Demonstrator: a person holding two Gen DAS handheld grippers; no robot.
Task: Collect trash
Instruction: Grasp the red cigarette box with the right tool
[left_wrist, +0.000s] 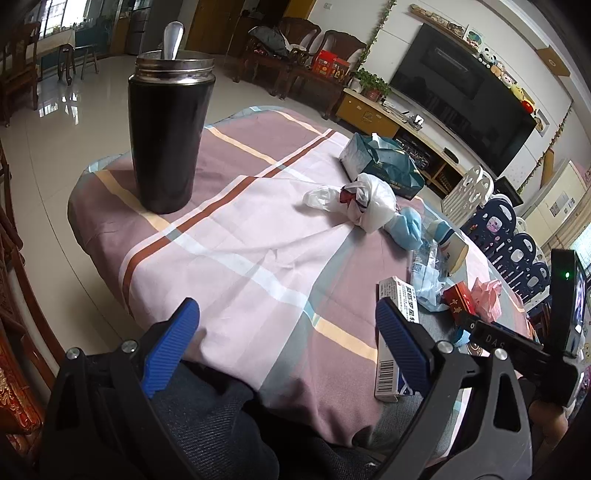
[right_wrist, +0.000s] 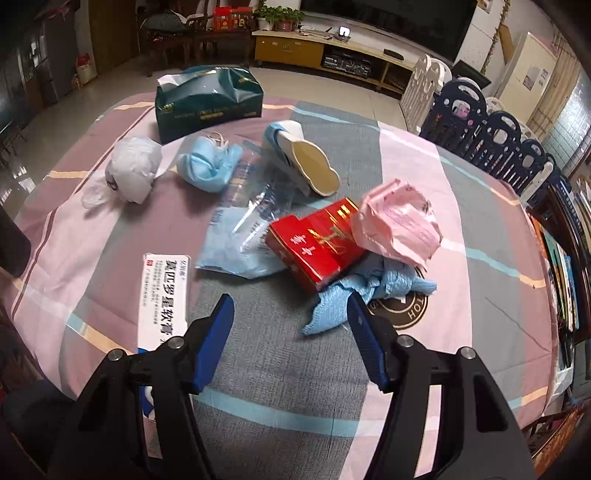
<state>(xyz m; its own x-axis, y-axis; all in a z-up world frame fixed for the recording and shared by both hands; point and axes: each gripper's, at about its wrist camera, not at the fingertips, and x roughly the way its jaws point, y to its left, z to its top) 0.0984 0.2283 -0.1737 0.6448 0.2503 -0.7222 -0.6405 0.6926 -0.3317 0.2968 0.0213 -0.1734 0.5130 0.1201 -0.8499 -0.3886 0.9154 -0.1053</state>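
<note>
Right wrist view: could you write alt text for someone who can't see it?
An open right gripper with blue fingers hovers over a checked tablecloth strewn with trash: a red box, crumpled pink wrapper, blue cloth, white medicine box and white bag. A green tissue pack sits behind.

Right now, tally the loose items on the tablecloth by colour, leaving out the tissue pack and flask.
Blue: 3 – crumpled mask, flat wrapper, cloth
White: 2 – bag, ointment box
Red: 1 – carton
Pink: 1 – bag
Total: 7
</note>
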